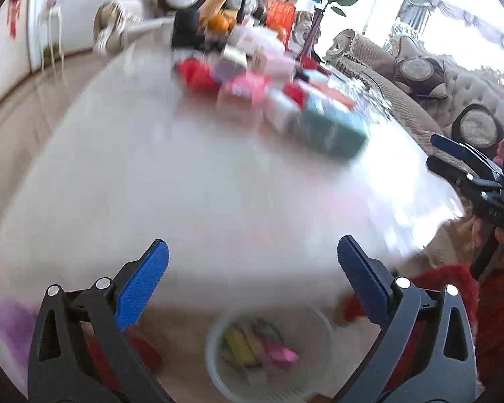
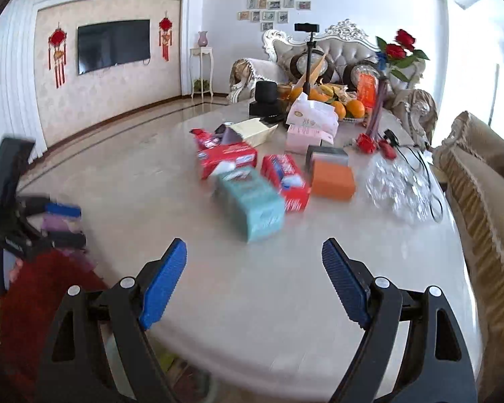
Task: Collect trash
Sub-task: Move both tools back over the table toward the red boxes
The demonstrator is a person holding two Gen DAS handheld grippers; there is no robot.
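Note:
My left gripper (image 1: 252, 252) hangs open and empty above the near edge of the pale table (image 1: 151, 174). Below it, off the table, stands a white bin (image 1: 268, 349) with yellow and pink wrappers inside. My right gripper (image 2: 253, 252) is also open and empty over the table's near side. A teal box (image 2: 250, 201) lies closest ahead of it, with red packets (image 2: 287, 181), an orange box (image 2: 332, 179) and a crumpled clear wrapper (image 2: 398, 184) behind. The teal box (image 1: 332, 131) shows blurred in the left wrist view. Each gripper appears at the other view's edge.
A pink tissue box (image 2: 310, 127), a fruit bowl (image 2: 336, 100), a phone tripod (image 2: 307, 57) and a vase of red roses (image 2: 396, 53) crowd the table's far end. Sofas (image 2: 480, 181) run along the right. A red rug (image 2: 33, 302) lies by the near left.

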